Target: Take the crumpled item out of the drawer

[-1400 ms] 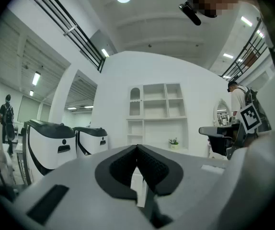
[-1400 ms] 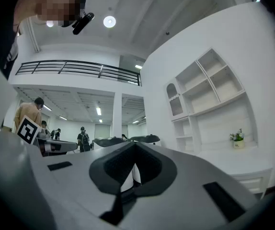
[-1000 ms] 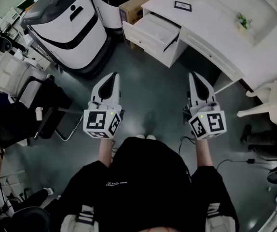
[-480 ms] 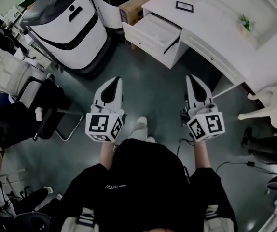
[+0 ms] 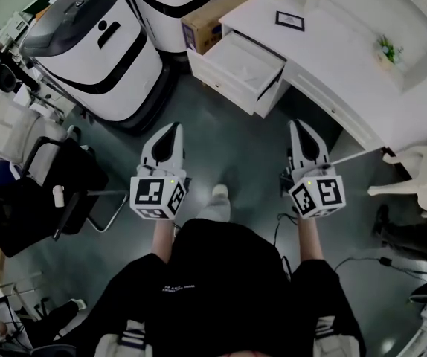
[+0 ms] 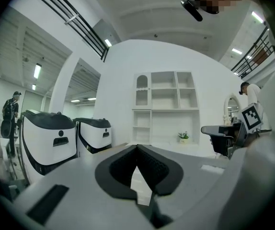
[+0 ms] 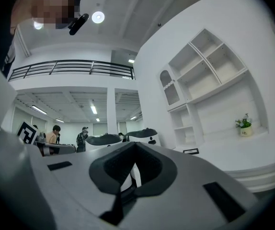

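Closing in: the person has carried both tools nearer the long white desk (image 5: pixel 332 58), whose pulled-out white drawer (image 5: pixel 221 82) now sits lower in the head view than a second ago, with a pale shoe (image 5: pixel 219 192) stepped forward. Level and side by side, the left white two-jaw gripper (image 5: pixel 175 127) and the right white two-jaw gripper (image 5: pixel 297 125) hang short of the desk, well apart from it, each with jaws pressed together on nothing. At the desk's left end the drawer stands open, its inside a pale blur, so the crumpled item can't be picked out.
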`<state>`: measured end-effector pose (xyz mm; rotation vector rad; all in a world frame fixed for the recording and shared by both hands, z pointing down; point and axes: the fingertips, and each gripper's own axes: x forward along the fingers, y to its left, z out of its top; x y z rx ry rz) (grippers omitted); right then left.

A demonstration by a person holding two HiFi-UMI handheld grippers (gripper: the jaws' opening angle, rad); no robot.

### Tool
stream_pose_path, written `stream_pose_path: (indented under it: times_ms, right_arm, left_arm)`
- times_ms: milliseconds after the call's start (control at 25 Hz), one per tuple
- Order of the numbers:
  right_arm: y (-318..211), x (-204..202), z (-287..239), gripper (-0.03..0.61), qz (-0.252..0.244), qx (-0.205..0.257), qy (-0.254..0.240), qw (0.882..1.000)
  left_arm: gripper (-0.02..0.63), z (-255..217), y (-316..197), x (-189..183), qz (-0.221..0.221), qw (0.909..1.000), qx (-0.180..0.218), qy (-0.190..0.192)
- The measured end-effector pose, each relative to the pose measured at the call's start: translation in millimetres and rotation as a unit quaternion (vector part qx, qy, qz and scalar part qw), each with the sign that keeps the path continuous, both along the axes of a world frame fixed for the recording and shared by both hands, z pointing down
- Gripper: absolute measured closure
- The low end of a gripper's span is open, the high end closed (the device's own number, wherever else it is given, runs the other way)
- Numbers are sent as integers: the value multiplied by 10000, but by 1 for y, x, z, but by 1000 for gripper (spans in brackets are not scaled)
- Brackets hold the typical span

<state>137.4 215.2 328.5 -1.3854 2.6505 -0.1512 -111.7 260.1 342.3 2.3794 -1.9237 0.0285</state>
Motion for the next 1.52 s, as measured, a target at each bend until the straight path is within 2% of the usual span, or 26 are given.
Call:
stream_pose_path:
  times_ms: [360,600,1160,1520]
  right_arm:
    - [-94,-22,9,586,361,-97,15,9993]
    - [-136,-35,26,586,457,-277,59,9986]
    - [-238,-56,68,586,321,-747,312,9962]
    - [-331,-55,112,586,101,-1355,448,9897]
  left_arm:
    - [615,9,-111,-25,340,9994,-81,39]
    - [615,29,-155,-29,530,9981,-291,126]
    - [615,79,-257,-25,738,9925,-877,427]
    - [615,115,-345,-8,715,9854,-1440,565]
